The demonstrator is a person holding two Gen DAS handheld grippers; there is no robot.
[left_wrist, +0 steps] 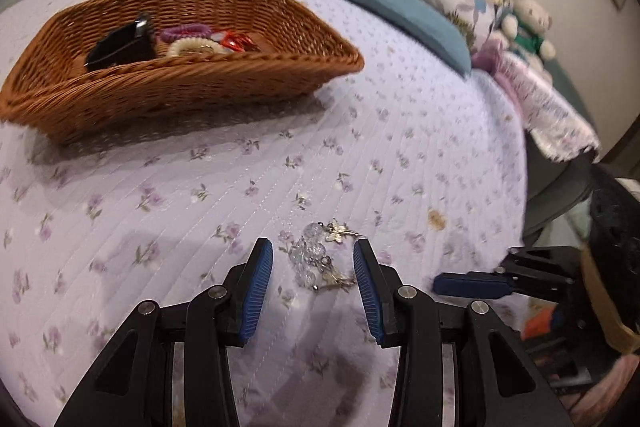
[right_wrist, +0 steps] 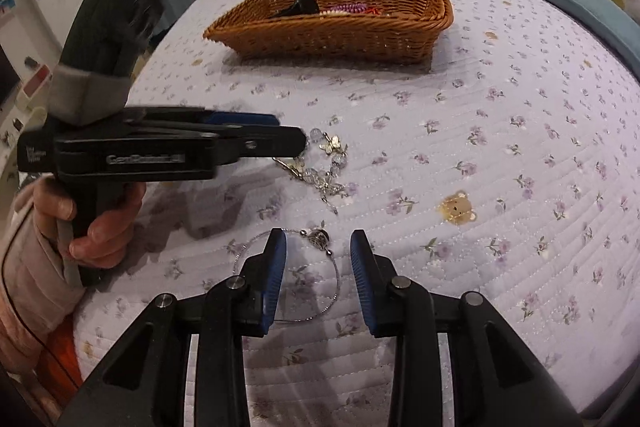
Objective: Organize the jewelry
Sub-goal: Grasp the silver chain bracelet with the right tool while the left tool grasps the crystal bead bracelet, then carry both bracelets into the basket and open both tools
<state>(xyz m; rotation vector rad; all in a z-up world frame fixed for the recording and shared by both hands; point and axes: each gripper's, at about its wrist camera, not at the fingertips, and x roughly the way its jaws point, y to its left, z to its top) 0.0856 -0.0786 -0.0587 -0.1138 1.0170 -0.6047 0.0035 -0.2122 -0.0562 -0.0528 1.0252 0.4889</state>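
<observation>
While both claws hang over the quilt, the remaining jewelry lies loose on the bed, so the step in hand looks like two separate pick-ups.

Left wrist view, claw: the left gripper (left_wrist: 313,281) stands apart with nothing pinched; its blue pads (left_wrist: 256,291) flank the piece without touching it.
Left wrist view, target: the crystal bead bracelet (left_wrist: 316,259), with small butterfly charms, lies bunched on the floral quilt (left_wrist: 160,207) right between the fingers.
Left wrist view, destination: the wicker basket (left_wrist: 200,87) sits well apart up the bed and already holds a black clip (left_wrist: 120,45), a purple hair tie (left_wrist: 182,31) and a pearl bracelet (left_wrist: 194,47).
Left wrist view, doing it well: I would lower until the pads bracket the thickest clump of beads, then close squarely; a pinch on one charm would probably let the strand slip out.

Right wrist view, claw: the right gripper (right_wrist: 318,277) is parted and empty.
Right wrist view, target: the thin silver bangle (right_wrist: 320,239), with its small bead charm, lies flat, its wire passing between and under the fingers.
Right wrist view, neighbour: a hand (right_wrist: 100,223) holds the left tool just above the crystal strand.
Right wrist view, doing it well: the wire is flat and fine, so aiming at the charm seems safer than at bare wire.
</observation>
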